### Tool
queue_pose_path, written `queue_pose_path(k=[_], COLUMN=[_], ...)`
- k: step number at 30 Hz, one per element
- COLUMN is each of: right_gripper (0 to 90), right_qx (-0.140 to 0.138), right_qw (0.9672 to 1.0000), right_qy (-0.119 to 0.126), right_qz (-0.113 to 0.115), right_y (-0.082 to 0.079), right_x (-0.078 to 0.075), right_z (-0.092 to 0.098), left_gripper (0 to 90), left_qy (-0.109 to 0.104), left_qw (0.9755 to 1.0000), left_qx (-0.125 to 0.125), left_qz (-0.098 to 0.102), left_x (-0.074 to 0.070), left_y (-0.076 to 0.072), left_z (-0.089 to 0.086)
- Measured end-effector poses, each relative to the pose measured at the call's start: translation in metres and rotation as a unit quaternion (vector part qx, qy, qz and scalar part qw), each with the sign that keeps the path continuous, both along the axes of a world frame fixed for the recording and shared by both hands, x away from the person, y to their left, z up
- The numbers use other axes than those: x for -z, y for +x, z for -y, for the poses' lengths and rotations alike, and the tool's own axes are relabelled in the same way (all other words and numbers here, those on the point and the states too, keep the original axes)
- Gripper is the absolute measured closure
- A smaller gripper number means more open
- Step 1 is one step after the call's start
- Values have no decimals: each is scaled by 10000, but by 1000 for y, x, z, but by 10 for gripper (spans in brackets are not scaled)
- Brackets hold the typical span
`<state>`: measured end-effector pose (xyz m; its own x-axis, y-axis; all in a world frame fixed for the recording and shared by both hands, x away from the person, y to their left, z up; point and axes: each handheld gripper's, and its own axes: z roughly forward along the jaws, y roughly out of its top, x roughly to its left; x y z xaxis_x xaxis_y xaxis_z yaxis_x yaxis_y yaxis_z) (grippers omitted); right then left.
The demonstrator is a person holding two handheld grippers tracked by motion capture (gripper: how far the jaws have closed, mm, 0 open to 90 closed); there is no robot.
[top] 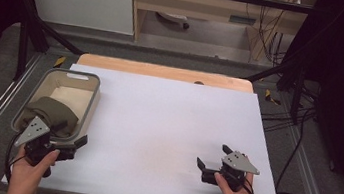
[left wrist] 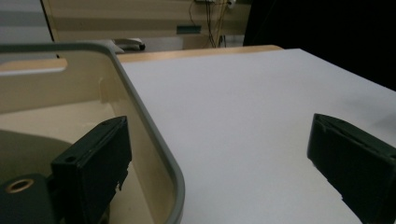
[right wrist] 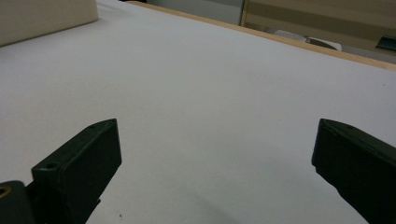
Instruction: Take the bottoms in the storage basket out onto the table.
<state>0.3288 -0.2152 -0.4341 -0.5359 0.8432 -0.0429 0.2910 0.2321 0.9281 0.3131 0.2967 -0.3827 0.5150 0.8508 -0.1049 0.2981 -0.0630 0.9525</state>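
The left gripper (top: 63,149), jaws spread wide and empty, straddles the near right rim of the basket (top: 88,111), one jaw inside and one over the white table (top: 166,121), a dark green cloth (top: 54,112) just ahead of it, while the right gripper (top: 211,164), equally spread, rests well apart on bare table.

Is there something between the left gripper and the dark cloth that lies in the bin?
Partly, yes. The left gripper is open and straddles the bin rim at its near corner: one jaw inside, one outside over the white table. The dark cloth lies just beyond; nothing else visible blocks it.
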Motion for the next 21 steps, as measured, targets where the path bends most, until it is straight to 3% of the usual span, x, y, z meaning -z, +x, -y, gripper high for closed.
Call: queue_pose_path(k=[3, 4, 5, 8, 9, 11, 13, 16, 18, 19, 21], right_gripper=[21, 21, 20, 20, 20, 20, 20, 20, 20, 20, 20], right_qx=[9, 15, 23, 25, 26, 59, 64, 81, 89, 70, 70], right_qw=[10000, 10000, 10000, 10000, 10000, 10000, 9999, 9999, 9999, 9999, 9999], right_qy=[-35, -29, -32, -45, -37, -33, -27, -34, -50, -89, -109], right_qz=[-25, -23, -26, -15, -32, -68, -85, -80, -90, -82, -79], right_y=[1, 1, 0, 0, 0, 1, 1, 1, 1, 0, 0], right_x=[1, 0, 0, 0, 1, 2, 2, 2, 2, 2, 2], right_z=[0, 0, 0, 1, 1, 2, 2, 2, 2, 1, 1], left_gripper=[80, 81, 86, 90, 90, 91, 92, 99, 98, 98, 106], left_qy=[285, 285, 484, 554, 760, 1059, 1153, 1291, 1308, 1295, 1253], left_qw=[9995, 9995, 9987, 9983, 9969, 9940, 9928, 9903, 9898, 9890, 9881], left_qx=[-53, -53, -82, -58, -135, -214, -239, -347, -364, -403, -487], left_qz=[-120, -120, -144, -159, -143, -152, -204, -389, -431, -598, -744], left_x=[-18, -18, -33, -45, -58, -67, -69, -68, -67, -62, -57], left_y=[5, 5, 11, 17, 25, 36, 41, 62, 66, 76, 83], left_z=[3, 3, 4, 2, 0, -3, -4, -12, -13, -19, -25])
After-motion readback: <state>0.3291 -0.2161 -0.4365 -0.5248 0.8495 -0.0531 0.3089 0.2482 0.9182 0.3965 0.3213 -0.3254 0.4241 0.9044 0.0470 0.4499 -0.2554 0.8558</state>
